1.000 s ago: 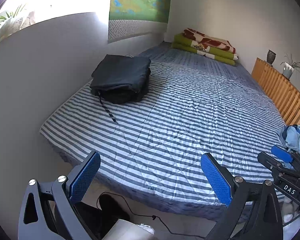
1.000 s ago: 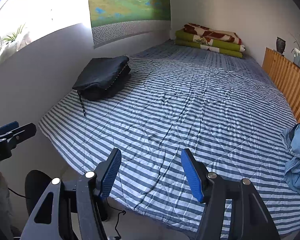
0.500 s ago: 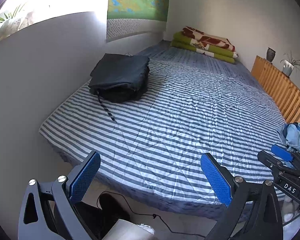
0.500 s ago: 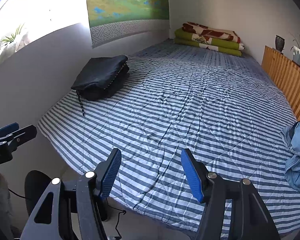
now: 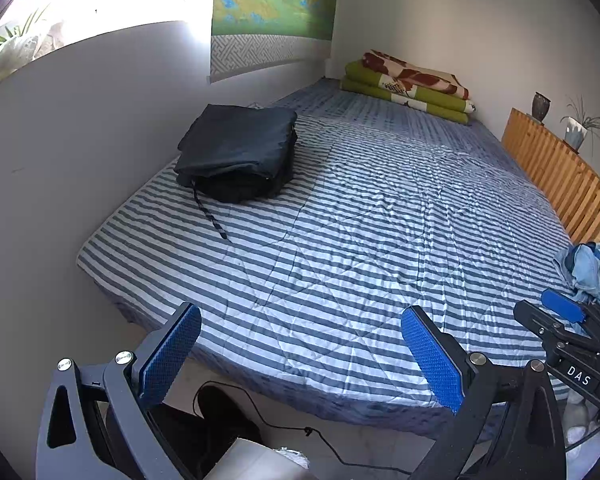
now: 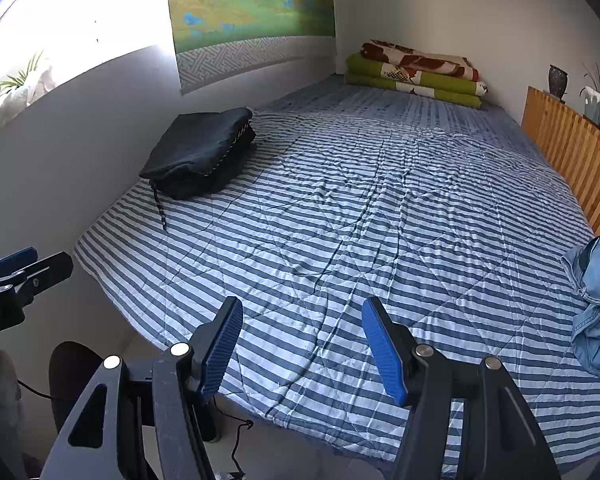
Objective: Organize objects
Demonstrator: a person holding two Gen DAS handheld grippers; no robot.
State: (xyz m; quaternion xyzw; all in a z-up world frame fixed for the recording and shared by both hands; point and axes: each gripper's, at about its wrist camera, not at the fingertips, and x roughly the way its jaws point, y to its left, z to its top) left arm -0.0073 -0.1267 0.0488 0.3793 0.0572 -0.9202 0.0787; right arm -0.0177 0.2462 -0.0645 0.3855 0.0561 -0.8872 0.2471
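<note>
A folded black garment (image 5: 240, 152) (image 6: 202, 152) with a dangling cord lies on the left side of the striped bed (image 5: 380, 220) (image 6: 380, 208), near the wall. A crumpled light-blue denim piece (image 5: 592, 270) (image 6: 598, 300) lies at the bed's right edge. My left gripper (image 5: 300, 344) hovers open over the bed's near edge with nothing between its blue pads. My right gripper (image 6: 302, 344) is open too and holds nothing. Each gripper shows at the side of the other's view, the right gripper (image 5: 568, 320) at far right and the left gripper (image 6: 24, 272) at far left.
Folded green and red blankets (image 5: 410, 84) (image 6: 416, 74) are stacked at the bed's far end. A slatted wooden board (image 5: 560, 172) (image 6: 572, 148) runs along the right side, with a vase (image 5: 540, 106) and a potted plant (image 5: 578, 130) behind it. A black cable (image 5: 292, 428) lies on the floor.
</note>
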